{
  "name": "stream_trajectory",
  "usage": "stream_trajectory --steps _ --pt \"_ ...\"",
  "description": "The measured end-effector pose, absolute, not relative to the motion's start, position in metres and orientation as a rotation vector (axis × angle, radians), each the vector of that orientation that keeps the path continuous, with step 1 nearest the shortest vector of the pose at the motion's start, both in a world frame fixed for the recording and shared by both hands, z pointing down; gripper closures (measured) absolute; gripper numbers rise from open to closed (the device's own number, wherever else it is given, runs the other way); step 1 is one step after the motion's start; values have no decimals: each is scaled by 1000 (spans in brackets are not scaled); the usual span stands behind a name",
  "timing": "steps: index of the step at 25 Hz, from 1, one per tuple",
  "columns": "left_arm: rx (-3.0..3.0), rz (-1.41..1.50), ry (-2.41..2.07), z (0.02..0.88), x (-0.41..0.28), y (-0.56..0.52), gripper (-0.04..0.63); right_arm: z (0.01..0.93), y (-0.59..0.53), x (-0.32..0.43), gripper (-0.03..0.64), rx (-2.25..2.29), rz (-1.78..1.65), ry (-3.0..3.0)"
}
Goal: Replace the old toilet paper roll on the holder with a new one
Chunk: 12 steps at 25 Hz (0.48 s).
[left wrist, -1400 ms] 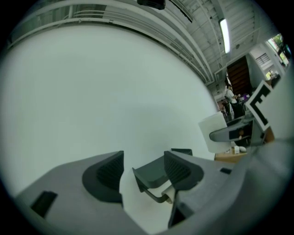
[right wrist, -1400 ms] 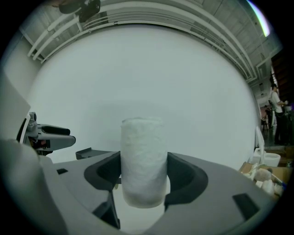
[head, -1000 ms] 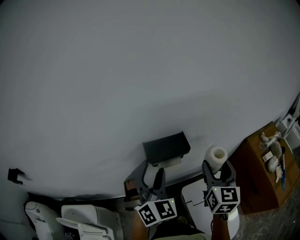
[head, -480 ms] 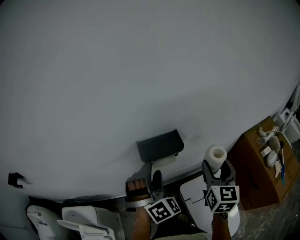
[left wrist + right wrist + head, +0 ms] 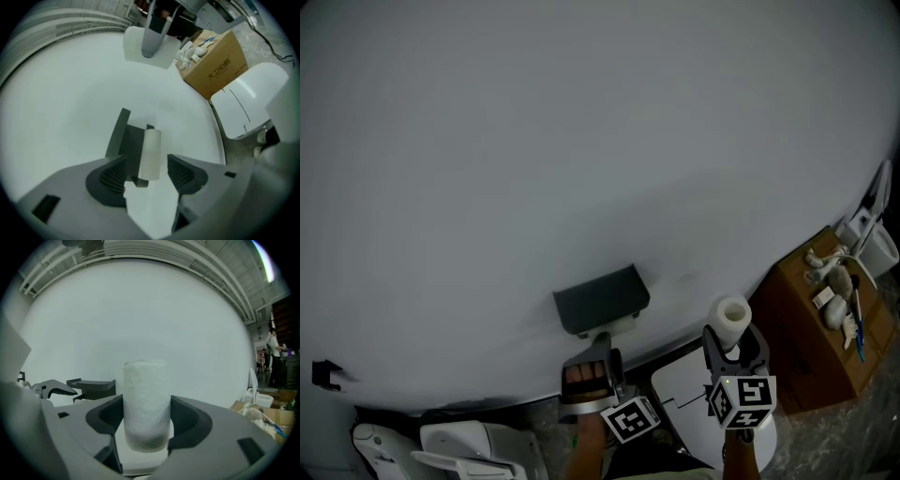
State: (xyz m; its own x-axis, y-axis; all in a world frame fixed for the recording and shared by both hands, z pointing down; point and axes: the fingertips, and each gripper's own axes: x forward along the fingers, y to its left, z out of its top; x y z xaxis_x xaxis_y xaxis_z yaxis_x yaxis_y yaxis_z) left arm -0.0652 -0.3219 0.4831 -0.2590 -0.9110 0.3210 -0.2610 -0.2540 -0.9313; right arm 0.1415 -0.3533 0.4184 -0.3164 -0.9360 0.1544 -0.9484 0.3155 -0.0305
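Note:
A dark grey holder (image 5: 601, 300) is fixed to the white wall, with the thin old roll (image 5: 620, 327) under its lid. In the left gripper view the old roll (image 5: 150, 154) hangs on the holder (image 5: 123, 140) just ahead. My left gripper (image 5: 596, 362) (image 5: 146, 172) is turned on its side and open, one jaw on each side of the roll's near end, with a gap on both sides. My right gripper (image 5: 733, 345) (image 5: 146, 420) is shut on a full white new roll (image 5: 732, 314) (image 5: 145, 404), held upright to the right of the holder (image 5: 93, 386).
A white toilet lid (image 5: 694, 398) lies below between the grippers. A brown cardboard box (image 5: 816, 333) with small items stands at the right. Another white appliance (image 5: 459, 445) sits at the lower left. A small black bracket (image 5: 326, 373) is on the wall at the far left.
My left gripper has rolled onto its side and moved up close to the old roll under the holder. The right gripper has kept still with the new roll.

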Motion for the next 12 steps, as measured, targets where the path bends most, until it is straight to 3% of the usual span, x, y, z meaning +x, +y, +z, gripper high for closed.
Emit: stream_trajectory --steps 12 --pt "-1355 -1653 1376 503 -64 -359 345 427 -361 170 310 1842 218 -2394"
